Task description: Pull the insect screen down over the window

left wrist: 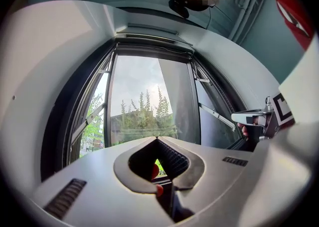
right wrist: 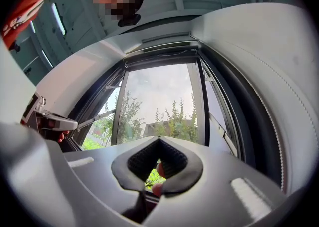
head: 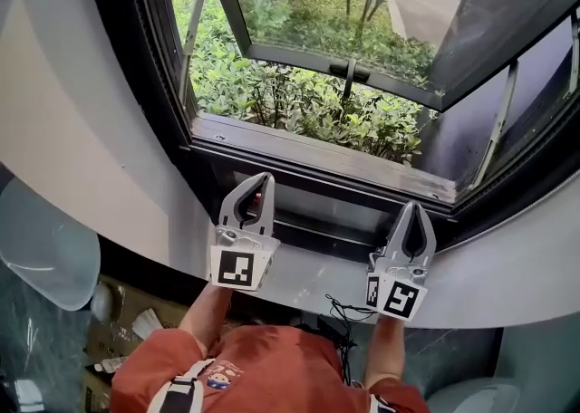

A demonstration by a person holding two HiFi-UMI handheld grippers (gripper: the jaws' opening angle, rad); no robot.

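The window [head: 317, 153] stands open in its dark frame, both glass sashes swung outward over green shrubs. A pale bar [left wrist: 152, 36] runs along the top of the frame, also seen as the bar [right wrist: 167, 42] in the right gripper view; no screen covers the opening. My left gripper [head: 261, 178] is shut and empty, pointing at the sill's left part. My right gripper [head: 414, 206] is shut and empty too, in front of the sill's right part. Each gripper view looks up past closed jaws at sky and trees: left gripper [left wrist: 157, 139], right gripper [right wrist: 158, 140]. Neither gripper touches the frame.
A curved white wall [head: 82, 130] wraps round the window. The left sash [head: 299, 49] and right sash [head: 512, 103] hang outside on metal stays. A pale blue rounded object [head: 45, 253] is at lower left, with boxes on the floor below. A thin black cable [head: 349, 312] lies on the ledge.
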